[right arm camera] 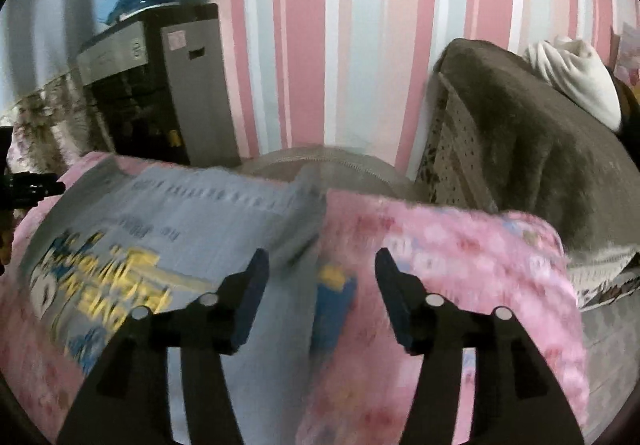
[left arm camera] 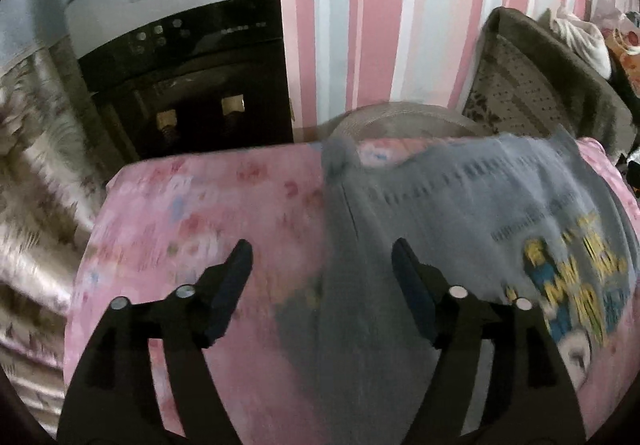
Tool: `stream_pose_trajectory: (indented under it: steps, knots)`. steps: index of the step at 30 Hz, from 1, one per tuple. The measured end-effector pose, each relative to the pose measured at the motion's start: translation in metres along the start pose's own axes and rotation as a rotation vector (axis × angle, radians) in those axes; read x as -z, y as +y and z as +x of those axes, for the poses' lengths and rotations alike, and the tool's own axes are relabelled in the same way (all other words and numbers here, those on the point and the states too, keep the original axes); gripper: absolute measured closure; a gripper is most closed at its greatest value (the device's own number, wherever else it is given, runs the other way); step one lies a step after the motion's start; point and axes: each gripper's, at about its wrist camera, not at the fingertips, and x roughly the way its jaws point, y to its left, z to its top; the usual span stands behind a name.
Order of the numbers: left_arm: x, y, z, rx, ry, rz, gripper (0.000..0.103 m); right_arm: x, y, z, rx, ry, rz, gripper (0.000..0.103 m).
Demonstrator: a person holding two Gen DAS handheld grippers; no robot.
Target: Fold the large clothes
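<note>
On the left, the left gripper (left arm camera: pixel 322 259) hangs over the pink flowery bench (left arm camera: pixel 192 213) with its fingers wide and holding nothing. The grey shirt (left arm camera: pixel 460 213) with a yellow and blue picture lies spread flat in the middle of the bench. On the right, the right gripper (right arm camera: pixel 320 265) hangs over the shirt's right edge, fingers wide too.

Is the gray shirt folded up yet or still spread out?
Mostly spread out. The gray shirt lies flat on the pink cover, its picture showing; one edge looks turned over.
</note>
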Motion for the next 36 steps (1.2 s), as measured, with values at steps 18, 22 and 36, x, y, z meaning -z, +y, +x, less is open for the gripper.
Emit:
stream_pose_trajectory:
  steps: [18,22,36]
  knots:
    - [0.098,-0.014,-0.035,-0.034,0.033,-0.102,0.003,0.081,0.032,-0.018,-0.002,0.064,0.097,0.023]
    - [0.105,-0.007,-0.026,0.017,0.053,-0.166,0.005,0.087,0.029,-0.008,-0.022,0.091,0.148,0.024]
    - [0.094,-0.017,-0.055,0.262,0.067,-0.149,0.096,0.078,0.036,-0.035,-0.170,0.019,0.161,0.085]
